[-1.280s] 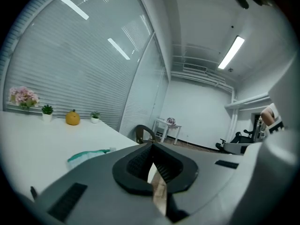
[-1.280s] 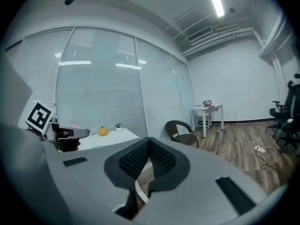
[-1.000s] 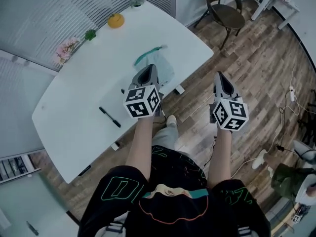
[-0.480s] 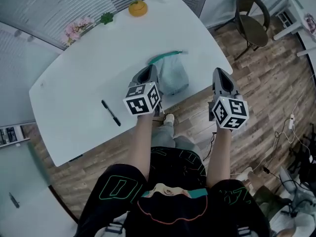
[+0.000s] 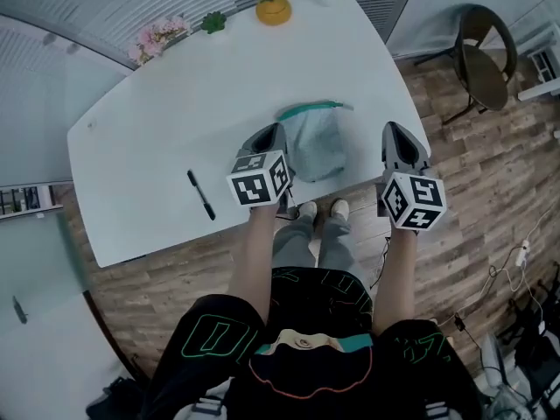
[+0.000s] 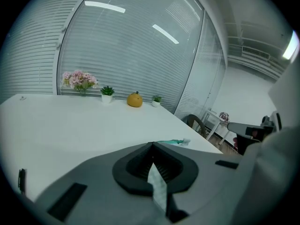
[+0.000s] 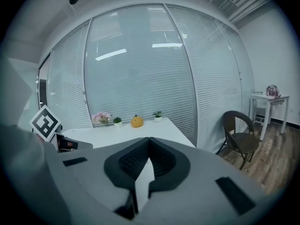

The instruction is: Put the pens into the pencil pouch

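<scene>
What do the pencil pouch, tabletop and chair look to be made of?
Pencil pouch: probably soft fabric, pale grey-green and matte; slumped, rounded outline, with a teal zipper edge.
Tabletop: smooth white, likely laminate or painted board; even, unmarked surface.
Chair: dark seat and back, maybe woven or plastic, on thin metal-looking legs; too small to confirm.

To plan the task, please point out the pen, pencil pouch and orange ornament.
pen (image 5: 200,195): head view, middle of barrel.
pencil pouch (image 5: 317,143): head view, middle of body.
orange ornament (image 5: 273,10): head view, its centre.
</scene>
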A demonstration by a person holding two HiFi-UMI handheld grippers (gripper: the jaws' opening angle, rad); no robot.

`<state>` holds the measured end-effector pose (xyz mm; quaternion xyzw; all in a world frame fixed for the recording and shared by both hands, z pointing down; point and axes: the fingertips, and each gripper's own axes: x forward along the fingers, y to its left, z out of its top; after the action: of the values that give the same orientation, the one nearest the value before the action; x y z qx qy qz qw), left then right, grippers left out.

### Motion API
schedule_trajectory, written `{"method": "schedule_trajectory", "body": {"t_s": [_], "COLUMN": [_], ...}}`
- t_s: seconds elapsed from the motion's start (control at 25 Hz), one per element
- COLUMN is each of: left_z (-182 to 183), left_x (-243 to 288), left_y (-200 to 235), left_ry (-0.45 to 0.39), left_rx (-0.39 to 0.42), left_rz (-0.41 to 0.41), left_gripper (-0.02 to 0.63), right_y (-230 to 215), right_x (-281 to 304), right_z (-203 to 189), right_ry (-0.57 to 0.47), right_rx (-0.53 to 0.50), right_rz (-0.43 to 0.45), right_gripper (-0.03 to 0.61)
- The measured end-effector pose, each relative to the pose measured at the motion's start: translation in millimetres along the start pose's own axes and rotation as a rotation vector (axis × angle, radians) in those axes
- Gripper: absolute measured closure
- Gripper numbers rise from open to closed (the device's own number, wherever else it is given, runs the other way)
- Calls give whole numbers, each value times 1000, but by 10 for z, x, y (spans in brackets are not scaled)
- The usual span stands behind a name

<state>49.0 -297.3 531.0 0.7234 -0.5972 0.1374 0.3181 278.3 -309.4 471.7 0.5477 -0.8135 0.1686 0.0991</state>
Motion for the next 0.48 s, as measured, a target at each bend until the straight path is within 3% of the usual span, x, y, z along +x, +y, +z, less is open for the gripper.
{"method": "schedule_trajectory", "body": {"t_s": [0.36, 0.48], "left_z": [-191, -159], "left_x": [202, 281], "left_y": [-25, -97], "left_ry": [106, 117], "left_rx": [-20, -25], "left_rz": [61, 55], "left_gripper": [568, 506], "right_y": [25, -21], "right_x": [274, 342], "right_z": [91, 32], "right_ry": [12, 24], "right_rx": [-1, 17], "right_rz": [137, 157], "right_gripper": [578, 578]}}
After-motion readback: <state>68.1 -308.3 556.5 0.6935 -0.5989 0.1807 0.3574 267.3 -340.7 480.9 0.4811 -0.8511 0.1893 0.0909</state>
